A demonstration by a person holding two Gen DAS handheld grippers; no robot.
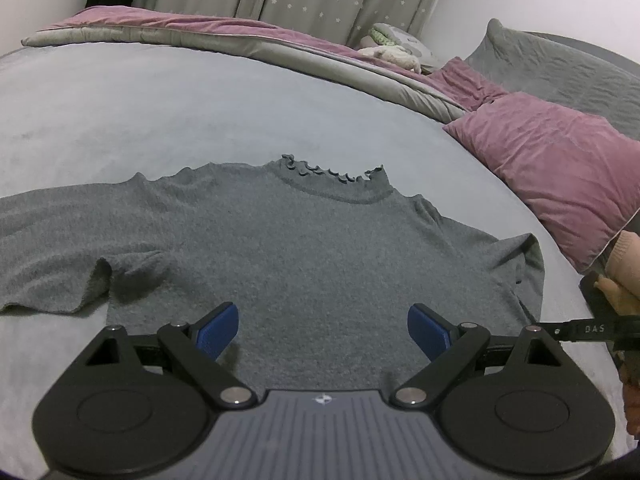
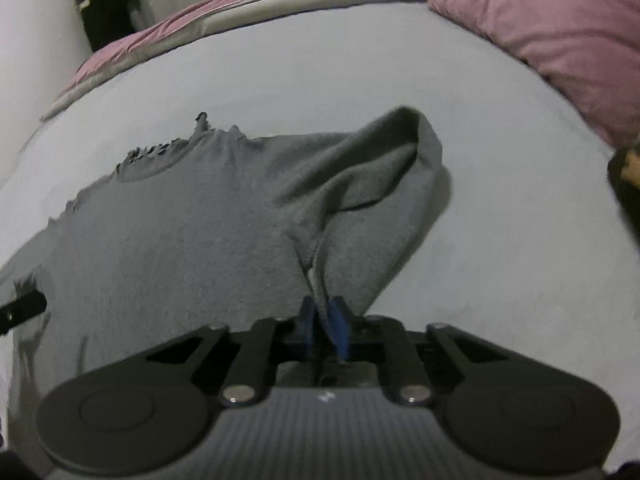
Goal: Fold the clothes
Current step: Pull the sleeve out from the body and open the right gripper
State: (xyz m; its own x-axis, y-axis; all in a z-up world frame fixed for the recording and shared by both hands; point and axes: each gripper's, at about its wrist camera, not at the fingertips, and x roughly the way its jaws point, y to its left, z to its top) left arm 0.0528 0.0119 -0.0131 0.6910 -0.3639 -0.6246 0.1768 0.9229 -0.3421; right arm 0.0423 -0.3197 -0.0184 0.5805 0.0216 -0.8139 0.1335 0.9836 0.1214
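Folding the grey knit sweater (image 1: pixel 304 240), the right gripper (image 2: pixel 324 324) pinches its sleeve toward 9 o'clock; the left gripper (image 1: pixel 323 330) hovers, fingers apart.

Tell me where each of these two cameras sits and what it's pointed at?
Left wrist: on the left gripper, low over the sweater on the bed, facing the collar; its open fingers and a hand show.
Right wrist: on the right gripper, facing the sweater's sleeve, pinched in its fingers.
Shared: sweater, bed, pink pillow.
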